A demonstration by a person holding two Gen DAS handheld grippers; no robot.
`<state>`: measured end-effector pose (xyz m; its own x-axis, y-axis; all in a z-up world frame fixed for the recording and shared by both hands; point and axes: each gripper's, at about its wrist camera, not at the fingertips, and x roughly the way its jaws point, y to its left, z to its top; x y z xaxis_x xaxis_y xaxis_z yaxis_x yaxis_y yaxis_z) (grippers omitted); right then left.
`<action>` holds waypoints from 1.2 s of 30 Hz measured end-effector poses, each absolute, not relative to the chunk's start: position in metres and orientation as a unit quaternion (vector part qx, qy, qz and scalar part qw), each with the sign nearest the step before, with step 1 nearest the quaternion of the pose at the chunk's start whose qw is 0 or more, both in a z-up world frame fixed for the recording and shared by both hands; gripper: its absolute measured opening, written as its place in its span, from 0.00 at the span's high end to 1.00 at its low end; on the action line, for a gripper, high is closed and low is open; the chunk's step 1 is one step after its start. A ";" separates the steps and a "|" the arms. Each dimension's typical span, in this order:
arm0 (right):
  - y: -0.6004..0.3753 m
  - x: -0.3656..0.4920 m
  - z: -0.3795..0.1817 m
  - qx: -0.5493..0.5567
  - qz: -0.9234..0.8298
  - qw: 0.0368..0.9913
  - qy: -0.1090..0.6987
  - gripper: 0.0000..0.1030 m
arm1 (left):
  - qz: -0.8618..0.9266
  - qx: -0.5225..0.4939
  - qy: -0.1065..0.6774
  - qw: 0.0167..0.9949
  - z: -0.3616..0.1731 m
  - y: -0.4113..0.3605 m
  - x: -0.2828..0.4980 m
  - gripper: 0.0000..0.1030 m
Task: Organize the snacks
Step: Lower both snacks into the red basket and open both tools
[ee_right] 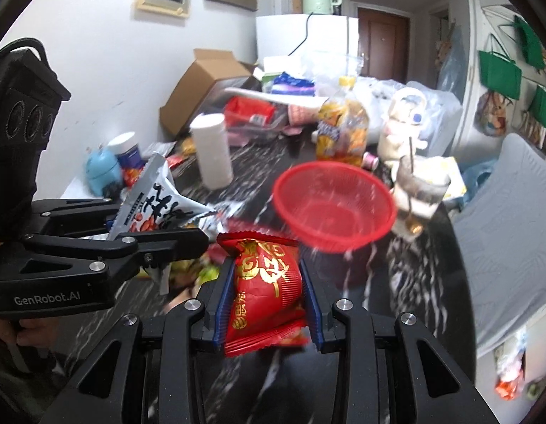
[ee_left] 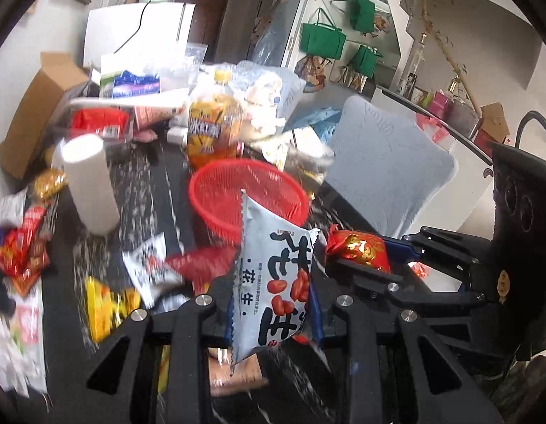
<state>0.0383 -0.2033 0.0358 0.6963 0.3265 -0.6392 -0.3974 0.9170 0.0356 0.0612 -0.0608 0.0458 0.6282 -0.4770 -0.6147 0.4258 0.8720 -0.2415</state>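
Observation:
My left gripper [ee_left: 274, 304] is shut on a pale grey peanut packet [ee_left: 273, 275], held upright above the dark marbled table. In the right wrist view that left gripper [ee_right: 188, 233] and its peanut packet [ee_right: 156, 208] show at the left. My right gripper [ee_right: 266, 300] is shut on a red packet with gold writing [ee_right: 266, 282]; the same red packet [ee_left: 358, 251] appears at the right of the left wrist view. An empty red mesh basket [ee_right: 335, 205] stands on the table ahead of both grippers, and the basket [ee_left: 248, 198] lies just beyond the peanut packet.
Loose snack packets [ee_left: 106, 304] lie on the table [ee_right: 396, 282] at the left. A white paper roll [ee_left: 89, 183], an orange drink bottle [ee_left: 213, 127], a glass with a spoon [ee_right: 418, 194] and a cardboard box [ee_right: 202, 84] stand around the basket. A grey cushioned chair [ee_left: 389, 166] is at the right.

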 end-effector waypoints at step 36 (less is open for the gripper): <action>-0.254 0.225 -0.005 -0.041 0.133 0.923 0.359 0.66 | -0.206 0.017 0.380 0.902 0.004 -0.123 0.257 0.71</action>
<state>0.2245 -0.2544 -0.0055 0.7075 0.2154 -0.6731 -0.2748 0.9613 0.0188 0.2571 -0.1229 0.0035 0.6264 -0.3592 -0.6918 0.3844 0.9144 -0.1267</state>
